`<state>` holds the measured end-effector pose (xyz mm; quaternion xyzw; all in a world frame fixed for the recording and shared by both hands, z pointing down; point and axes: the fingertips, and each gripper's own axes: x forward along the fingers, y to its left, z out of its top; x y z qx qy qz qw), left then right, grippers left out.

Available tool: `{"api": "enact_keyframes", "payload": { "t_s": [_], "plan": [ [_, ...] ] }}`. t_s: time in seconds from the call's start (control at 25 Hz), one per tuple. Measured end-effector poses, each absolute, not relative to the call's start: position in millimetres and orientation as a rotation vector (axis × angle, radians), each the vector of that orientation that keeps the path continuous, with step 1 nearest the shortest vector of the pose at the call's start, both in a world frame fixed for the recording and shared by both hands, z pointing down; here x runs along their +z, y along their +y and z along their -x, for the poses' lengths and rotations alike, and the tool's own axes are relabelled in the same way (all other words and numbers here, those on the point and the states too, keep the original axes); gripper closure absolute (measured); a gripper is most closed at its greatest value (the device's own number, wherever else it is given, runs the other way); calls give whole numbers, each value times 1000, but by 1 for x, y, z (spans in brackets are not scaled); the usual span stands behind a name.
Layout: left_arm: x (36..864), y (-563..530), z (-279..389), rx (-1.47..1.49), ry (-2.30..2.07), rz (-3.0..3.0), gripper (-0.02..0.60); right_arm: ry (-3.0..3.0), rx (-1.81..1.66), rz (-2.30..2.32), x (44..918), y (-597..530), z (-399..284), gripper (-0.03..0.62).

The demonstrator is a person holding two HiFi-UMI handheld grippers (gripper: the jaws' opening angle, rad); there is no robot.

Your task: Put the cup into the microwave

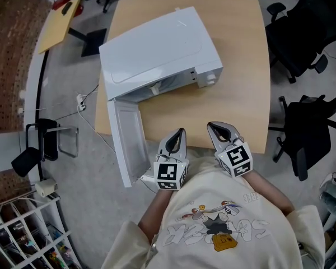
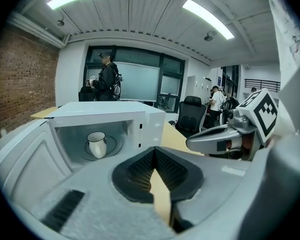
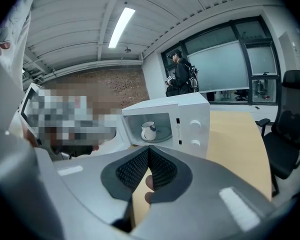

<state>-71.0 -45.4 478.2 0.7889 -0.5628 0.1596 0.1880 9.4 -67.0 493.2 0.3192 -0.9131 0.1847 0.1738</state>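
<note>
**Cup sits inside the open microwave, both tongs empty**

The white cup (image 2: 96, 144) stands upright on the glass turntable (image 2: 114, 147) inside the microwave (image 1: 157, 49), well apart from either hand. As I judge it, the placing is done and only the door (image 1: 126, 142) is left open.

The left tongs (image 1: 181, 132) are closed pad to pad with nothing in them. The right tongs (image 1: 215, 129) are likewise together and empty. Both hang over the near edge of the table (image 1: 235, 94), side by side, with the microwave at about 11 o'clock from them.

The cup looks like glazed ceramic with a dark rim: stiff, fairly light, smooth enough to slip, and likely to chip if knocked against the cavity wall. If it had to be taken again, I would pinch the wall at the rim, one pad inside and one outside. A small handle seems to show on its side in the right gripper view, but it looks too slight for a sure grip.

The door swings out past the table's edge toward 7 o'clock, just beside the left tongs, so it is the thing most likely to be bumped. A cable (image 1: 89, 122) trails on the floor at 9 o'clock. Black office chairs (image 1: 302, 32) stand at 2 and 3 o'clock, clear of the work. A person (image 2: 107, 76) stands far behind the microwave by the windows.
</note>
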Motion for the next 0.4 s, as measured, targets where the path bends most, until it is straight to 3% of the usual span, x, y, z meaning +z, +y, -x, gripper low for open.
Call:
{"api": "enact_keyframes", "payload": {
  "t_s": [0.4],
  "plan": [
    [471, -48, 63, 482, -1577, -2260, 577, -2614, 510, -872, 490, -70, -5, 588]
  ]
}}
